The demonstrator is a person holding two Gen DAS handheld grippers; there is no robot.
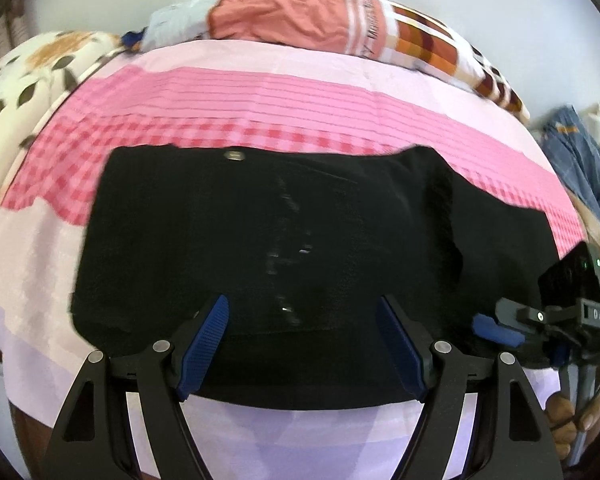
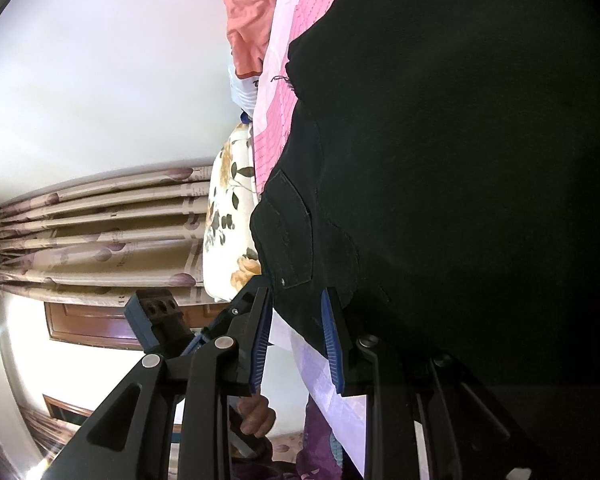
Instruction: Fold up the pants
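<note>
The black pants (image 1: 283,248) lie folded into a broad block on the pink bedsheet (image 1: 259,92), waist button at the far edge. My left gripper (image 1: 302,346) is open, its blue pads over the near edge of the pants, holding nothing. My right gripper (image 1: 496,330) shows at the right edge of the left wrist view, at the pants' right near corner. In the right wrist view the right gripper (image 2: 295,340) is rolled sideways, jaws partly open, with the pants' edge (image 2: 440,160) between or just past the fingertips. The grip itself is not clear.
An orange and checked blanket (image 1: 340,24) lies along the far side of the bed. A floral pillow (image 1: 23,80) sits at the left. Blue clothing (image 1: 580,160) is piled at the right. A curtain (image 2: 99,236) and white wall show beyond the bed.
</note>
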